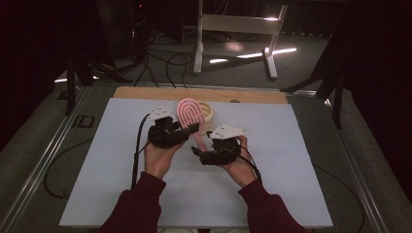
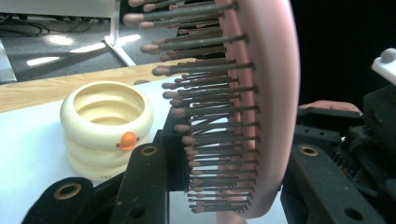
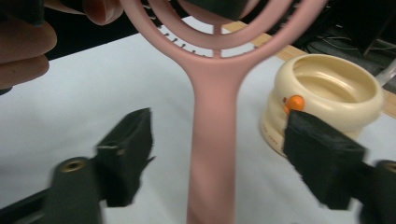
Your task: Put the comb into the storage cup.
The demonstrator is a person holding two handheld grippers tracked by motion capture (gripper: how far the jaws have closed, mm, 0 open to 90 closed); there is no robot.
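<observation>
- The left gripper (image 1: pixel 187 130) is clamped on the head of the pink brush (image 2: pixel 261 116), which stands upright between its jaws.
- The right gripper (image 3: pixel 217 158) stands wide; the brush handle hangs between its jaws, touching neither.
- The brush looks light, stiff plastic and smooth, so likely slippery; the bristles (image 2: pixel 205 107) would bend.
- The handle is probably the best hold.
- A cream cup (image 3: pixel 327 93) sits just beyond the right jaws.

No readable text

The cream ringed holder (image 2: pixel 106 126) bears small reddish marks near its base, too blurred and small to read.
</observation>
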